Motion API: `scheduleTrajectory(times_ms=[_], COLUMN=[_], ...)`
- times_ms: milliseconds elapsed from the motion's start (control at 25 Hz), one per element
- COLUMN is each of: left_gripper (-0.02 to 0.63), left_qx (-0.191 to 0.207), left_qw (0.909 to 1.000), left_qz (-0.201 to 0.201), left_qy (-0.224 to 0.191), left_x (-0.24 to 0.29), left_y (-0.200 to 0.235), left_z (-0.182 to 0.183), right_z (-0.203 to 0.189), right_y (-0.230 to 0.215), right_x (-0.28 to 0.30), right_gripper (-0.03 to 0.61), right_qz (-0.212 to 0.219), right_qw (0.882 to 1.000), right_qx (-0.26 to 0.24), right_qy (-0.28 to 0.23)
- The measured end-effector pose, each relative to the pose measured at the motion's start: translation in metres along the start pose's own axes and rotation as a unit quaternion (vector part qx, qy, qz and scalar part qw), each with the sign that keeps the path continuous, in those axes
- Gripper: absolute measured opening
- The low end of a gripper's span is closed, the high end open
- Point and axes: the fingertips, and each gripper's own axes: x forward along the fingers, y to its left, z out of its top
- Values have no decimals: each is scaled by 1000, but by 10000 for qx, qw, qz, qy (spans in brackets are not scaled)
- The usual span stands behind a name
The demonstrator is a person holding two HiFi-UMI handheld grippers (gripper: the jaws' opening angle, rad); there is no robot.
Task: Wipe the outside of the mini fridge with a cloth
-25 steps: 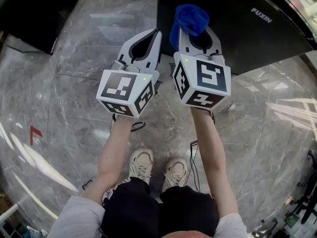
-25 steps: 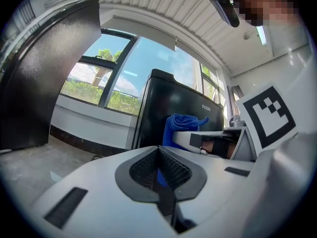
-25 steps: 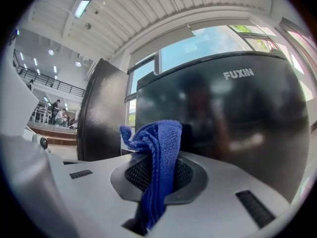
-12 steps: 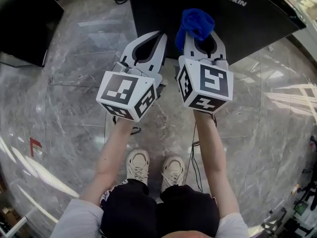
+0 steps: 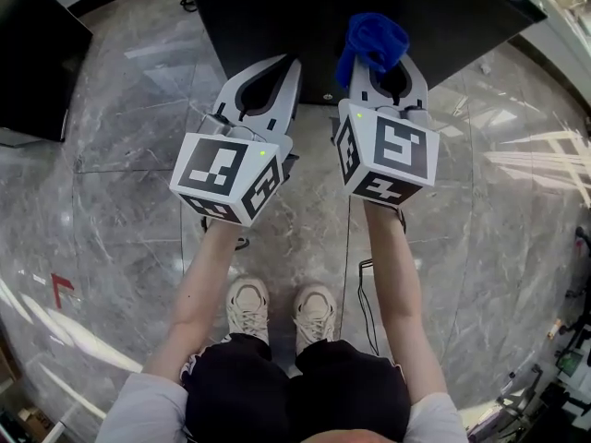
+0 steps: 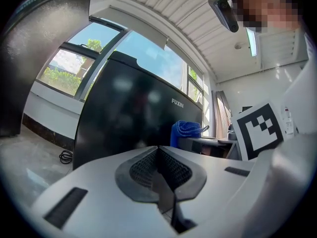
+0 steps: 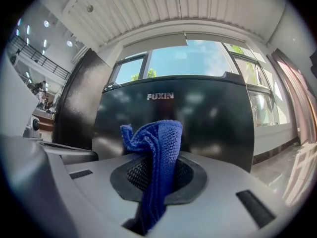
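With right tongs [image 5: 380, 61] clenched on the blue microfibre cloth [image 5: 374, 37] and left tongs [image 5: 294, 65] pinched shut on nothing, reaches over the black mini fridge [image 5: 277, 17], closer than a second ago, seemingly about to start wiping.

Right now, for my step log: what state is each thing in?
blue cloth: bunched, pinched between the right gripper's jaws, its end sticking out past them.
right gripper: shut on the blue cloth.
left gripper: shut, empty.
mini fridge: upright on the floor, door looks closed.
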Motion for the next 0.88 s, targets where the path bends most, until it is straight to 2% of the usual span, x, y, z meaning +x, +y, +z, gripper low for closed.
scheduleTrajectory(times_ms=[240,400,680,880], left_gripper=[5,5,5,5], left_qx=[92,231,-179,-161], left_qw=[9995,9985,9964,9954], left_qz=[-265,-486,-823,-915], left_qy=[163,91,131,251], left_x=[11,30,56,68], left_y=[-25,-46,-78,-90], left_z=[-13,-8,-13,-28], right_z=[-5,-6,-9,-16], right_y=[-34,-56,-104,-152], right_x=[-7,-11,-19,-25], right_gripper=[52,52,52,52], right_qz=[-330,-536,-1014,-1406], right_qw=[9993,9983,9945,9899], right_qx=[181,204,258,181], right_qy=[-19,-36,4,53])
